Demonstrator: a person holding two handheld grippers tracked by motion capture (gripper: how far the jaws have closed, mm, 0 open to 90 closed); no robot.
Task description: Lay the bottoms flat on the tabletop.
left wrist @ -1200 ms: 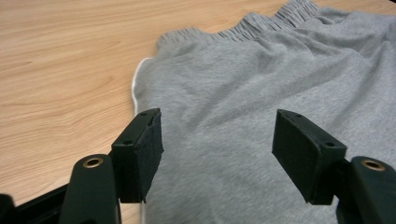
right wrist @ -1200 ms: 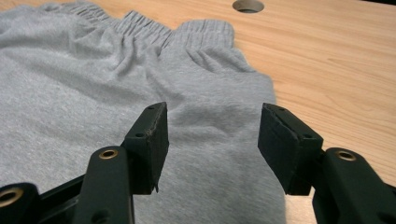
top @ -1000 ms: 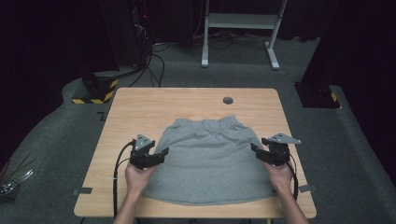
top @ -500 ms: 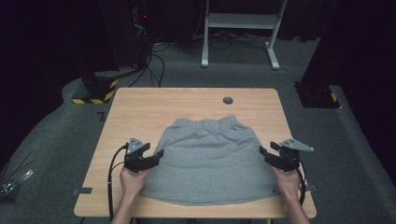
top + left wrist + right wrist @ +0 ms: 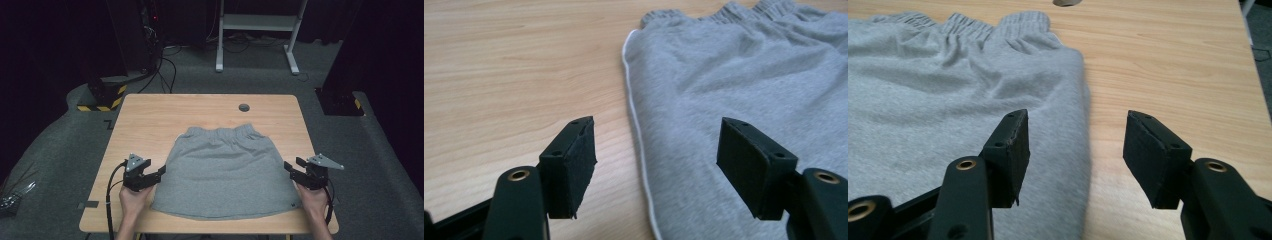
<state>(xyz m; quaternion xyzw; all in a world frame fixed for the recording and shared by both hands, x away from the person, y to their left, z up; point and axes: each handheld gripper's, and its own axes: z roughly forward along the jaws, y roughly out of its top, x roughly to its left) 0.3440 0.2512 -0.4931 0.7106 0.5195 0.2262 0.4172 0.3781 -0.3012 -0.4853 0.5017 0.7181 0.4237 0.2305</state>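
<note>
grey skirt (image 5: 225, 172) lies flat on the table (image 5: 150, 115), hem toward the near edge. my left gripper (image 5: 156, 173) is gaping at its left side seam, my right gripper (image 5: 291, 167) gaping at its right side; nothing gripped.

Skirt (image 5: 225, 172) lies flat on the table (image 5: 150, 115), in its near half, roughly centred side to side. Waistband at the far end, hem toward the near edge, just short of it. Round insert (image 5: 244, 107) set in the tabletop beyond the waistband, slightly to the right, apart from the cloth.

Left gripper (image 5: 156, 173) sits just beside the skirt's left side edge, near the hem corner; in the left gripper view that edge runs between the parted jaws. Right gripper (image 5: 294, 166) sits just beside the right side edge, which likewise passes between its parted jaws.

Behind the table, on the floor: stand (image 5: 257, 30) at centre, cables (image 5: 165, 65) to its left.
</note>
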